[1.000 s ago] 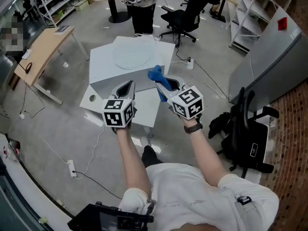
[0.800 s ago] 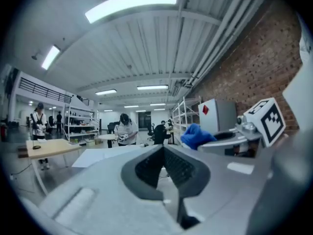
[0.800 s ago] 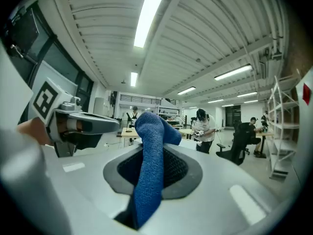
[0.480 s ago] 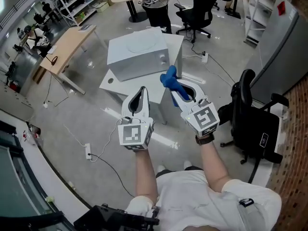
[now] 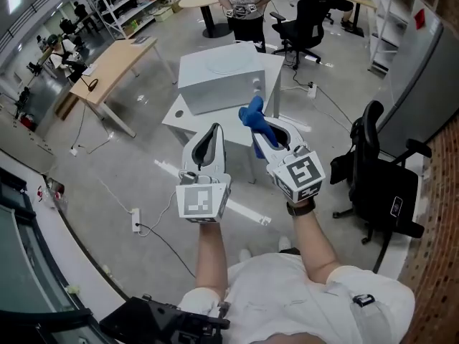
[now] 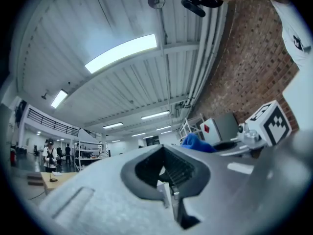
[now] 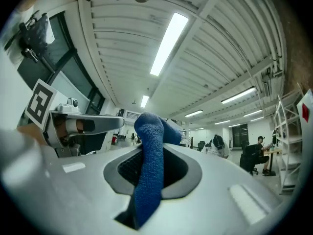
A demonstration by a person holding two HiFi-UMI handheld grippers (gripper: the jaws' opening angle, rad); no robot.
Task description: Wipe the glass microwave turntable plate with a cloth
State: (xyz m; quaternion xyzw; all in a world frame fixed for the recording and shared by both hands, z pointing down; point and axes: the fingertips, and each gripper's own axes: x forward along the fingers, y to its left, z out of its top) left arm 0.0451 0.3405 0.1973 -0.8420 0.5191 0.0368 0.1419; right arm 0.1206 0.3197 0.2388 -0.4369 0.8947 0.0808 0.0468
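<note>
The glass turntable plate (image 5: 224, 64) lies flat on top of a white microwave (image 5: 215, 88), which stands on a low white table (image 5: 181, 115) ahead of me. Both grippers are held up in the air short of the table, tilted toward the ceiling. My right gripper (image 5: 258, 131) is shut on a blue cloth (image 5: 252, 115); the cloth (image 7: 149, 170) runs up between the jaws of this gripper (image 7: 155, 153) and bunches above them. My left gripper (image 5: 213, 130) is shut with nothing in it, and its jaws (image 6: 165, 151) meet. The two grippers are side by side, a little apart.
A person (image 5: 247, 6) stands just behind the microwave. A black office chair (image 5: 380, 185) is close on my right, another chair (image 5: 308, 21) stands further back, and a wooden desk (image 5: 118, 61) is to the left. A power strip (image 5: 136, 221) and cables lie on the floor.
Both grippers have drawn back from the table toward me and risen, the cloth still in the right one. The microwave now shows further away and higher in the head view.
</note>
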